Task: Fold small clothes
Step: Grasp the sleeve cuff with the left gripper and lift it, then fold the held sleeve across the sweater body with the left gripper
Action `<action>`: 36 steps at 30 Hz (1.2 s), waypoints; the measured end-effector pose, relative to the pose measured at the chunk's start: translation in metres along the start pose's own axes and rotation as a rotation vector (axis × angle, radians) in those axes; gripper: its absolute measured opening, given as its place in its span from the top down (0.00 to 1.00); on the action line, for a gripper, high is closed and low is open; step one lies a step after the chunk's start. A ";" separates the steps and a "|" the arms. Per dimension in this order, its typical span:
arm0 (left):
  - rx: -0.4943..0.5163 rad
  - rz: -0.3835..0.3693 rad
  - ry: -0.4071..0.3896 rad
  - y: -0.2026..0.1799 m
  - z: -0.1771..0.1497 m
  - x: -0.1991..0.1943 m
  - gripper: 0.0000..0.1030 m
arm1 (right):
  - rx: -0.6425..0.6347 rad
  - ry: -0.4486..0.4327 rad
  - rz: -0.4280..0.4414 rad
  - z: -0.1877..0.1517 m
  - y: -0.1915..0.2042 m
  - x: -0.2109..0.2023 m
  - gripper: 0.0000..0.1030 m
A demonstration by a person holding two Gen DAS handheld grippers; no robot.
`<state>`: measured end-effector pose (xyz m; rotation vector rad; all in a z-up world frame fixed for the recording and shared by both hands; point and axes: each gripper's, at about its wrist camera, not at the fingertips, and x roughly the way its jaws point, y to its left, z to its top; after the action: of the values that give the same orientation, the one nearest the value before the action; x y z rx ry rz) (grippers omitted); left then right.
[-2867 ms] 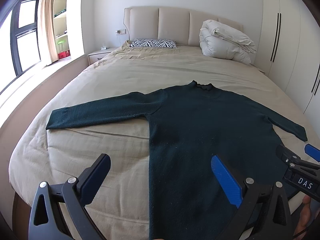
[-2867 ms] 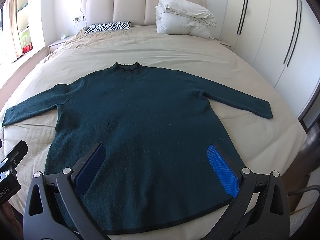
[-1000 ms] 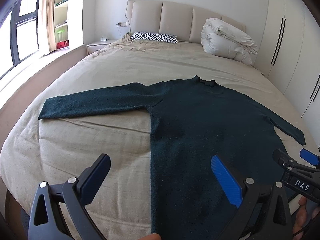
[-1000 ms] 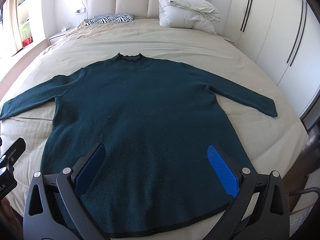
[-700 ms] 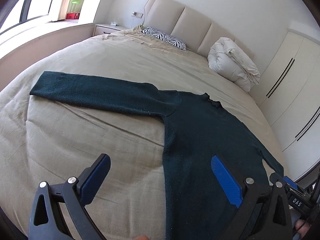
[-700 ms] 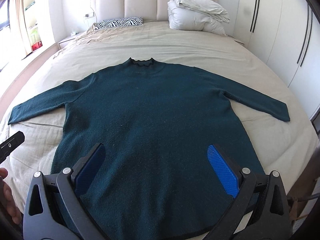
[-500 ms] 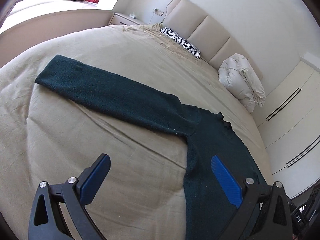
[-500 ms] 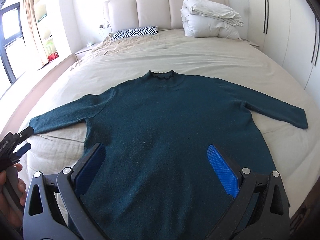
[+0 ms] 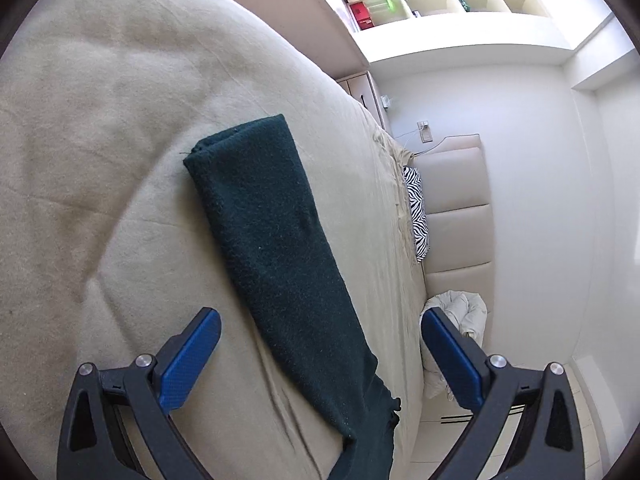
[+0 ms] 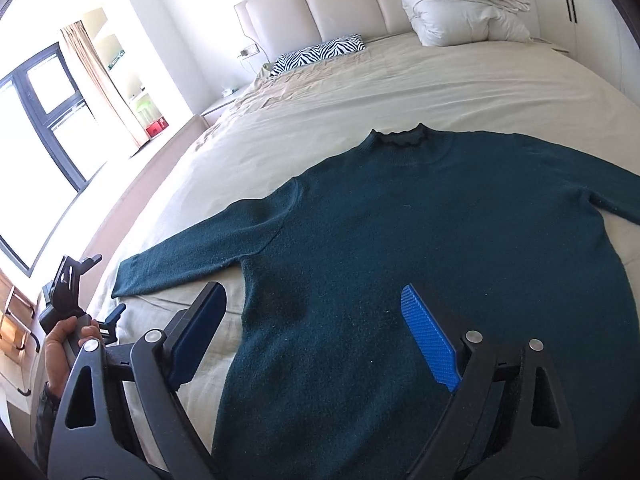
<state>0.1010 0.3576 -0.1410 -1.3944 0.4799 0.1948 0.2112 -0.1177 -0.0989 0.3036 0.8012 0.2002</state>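
Observation:
A dark green sweater (image 10: 432,240) lies flat on the beige bed (image 10: 360,88), collar toward the headboard. Its left sleeve (image 9: 276,248) stretches out across the bed in the left wrist view, cuff at the far end. My left gripper (image 9: 320,352) is open and empty, its jaws straddling the sleeve above it, rolled sideways. It also shows in the right wrist view (image 10: 108,320), held in a hand near the sleeve's cuff. My right gripper (image 10: 316,332) is open and empty over the sweater's lower left body.
A folded white duvet (image 10: 460,4) and a zebra pillow (image 10: 320,54) lie by the padded headboard (image 10: 320,4). A window (image 10: 36,120) and shelves stand left of the bed. The bed's left edge runs close to the sleeve's cuff.
My left gripper has swung left and rolled sideways, coming over the left sleeve. My right gripper has turned left, toward the sweater's left side. The sweater has not moved.

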 end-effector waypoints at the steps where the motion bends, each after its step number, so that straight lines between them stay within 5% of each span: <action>1: -0.020 -0.006 -0.011 0.004 0.003 0.003 0.01 | 0.006 0.001 0.003 0.001 0.000 0.003 0.19; 6: -0.075 -0.008 -0.079 0.013 0.028 0.018 0.10 | 0.028 -0.010 0.009 0.001 -0.010 0.007 0.20; 9: -0.052 0.016 -0.079 0.011 0.042 0.030 0.37 | 0.052 -0.008 0.010 0.000 -0.019 0.007 0.20; 11: -0.023 0.045 -0.060 0.001 0.045 0.040 0.71 | 0.072 0.000 0.014 -0.001 -0.026 0.009 0.20; 13: 0.079 0.085 -0.043 -0.021 0.039 0.046 0.82 | 0.089 0.004 0.015 -0.002 -0.034 0.010 0.20; 17: 0.485 0.128 -0.006 -0.101 -0.014 0.064 0.86 | 0.124 0.012 0.022 -0.001 -0.054 0.011 0.26; 21: 1.055 0.181 0.048 -0.175 -0.140 0.092 0.86 | 0.178 0.021 0.040 0.007 -0.080 0.014 0.31; 24: 1.486 0.234 0.068 -0.182 -0.250 0.110 0.86 | 0.222 0.033 0.077 0.016 -0.099 0.020 0.31; 27: 1.799 0.308 0.070 -0.155 -0.330 0.123 0.86 | 0.289 0.083 0.163 0.024 -0.119 0.038 0.31; 30: 1.933 0.372 0.074 -0.123 -0.362 0.128 0.85 | 0.364 0.155 0.242 0.031 -0.138 0.067 0.31; 36: 1.912 0.373 0.091 -0.104 -0.356 0.119 0.73 | 0.525 0.325 0.402 0.037 -0.147 0.154 0.31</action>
<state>0.1750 -0.0248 -0.1349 0.5624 0.6677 -0.0734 0.3520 -0.2179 -0.2282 0.9484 1.1059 0.4232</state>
